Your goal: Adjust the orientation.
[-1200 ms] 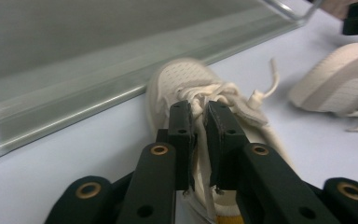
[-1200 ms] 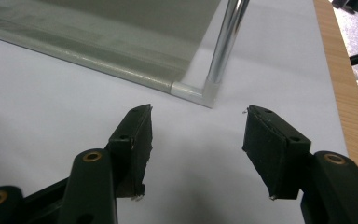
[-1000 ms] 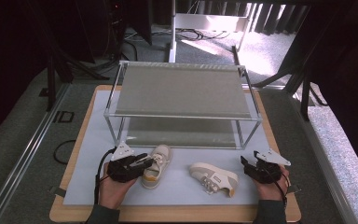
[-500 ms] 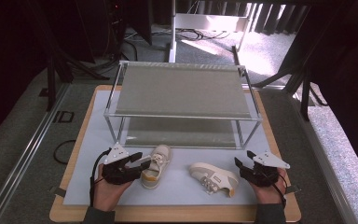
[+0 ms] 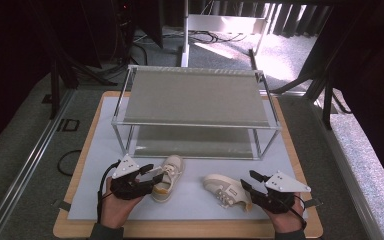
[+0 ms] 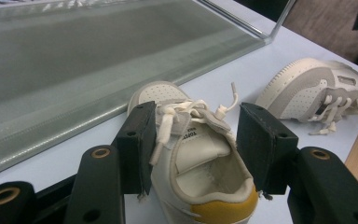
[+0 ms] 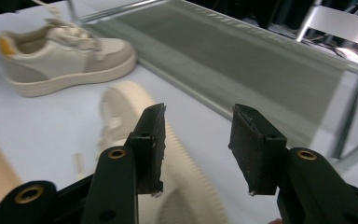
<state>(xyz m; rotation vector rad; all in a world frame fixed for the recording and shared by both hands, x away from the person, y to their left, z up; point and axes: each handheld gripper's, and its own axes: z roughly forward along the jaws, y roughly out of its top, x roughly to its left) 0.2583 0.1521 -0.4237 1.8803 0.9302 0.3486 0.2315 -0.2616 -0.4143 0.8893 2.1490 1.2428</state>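
The left claw (image 6: pixel 193 140) had just been opening, astride the yellow-heeled cream leather sneaker (image 6: pixel 191 163); the right claw (image 7: pixel 196 140), just closing, probably gripped nothing. Centre before squeezing.

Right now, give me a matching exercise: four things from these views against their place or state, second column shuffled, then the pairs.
Column one:
1. left shoe
2. right shoe
3. rack
4. left gripper

Column two:
A. tipped on its side, sole showing toward the right gripper
B. two grey shelves in a metal frame, behind both shoes
C. upright, yellow heel patch
D. open, straddling a shoe's heel

Pairs: 1-C, 2-A, 3-B, 4-D
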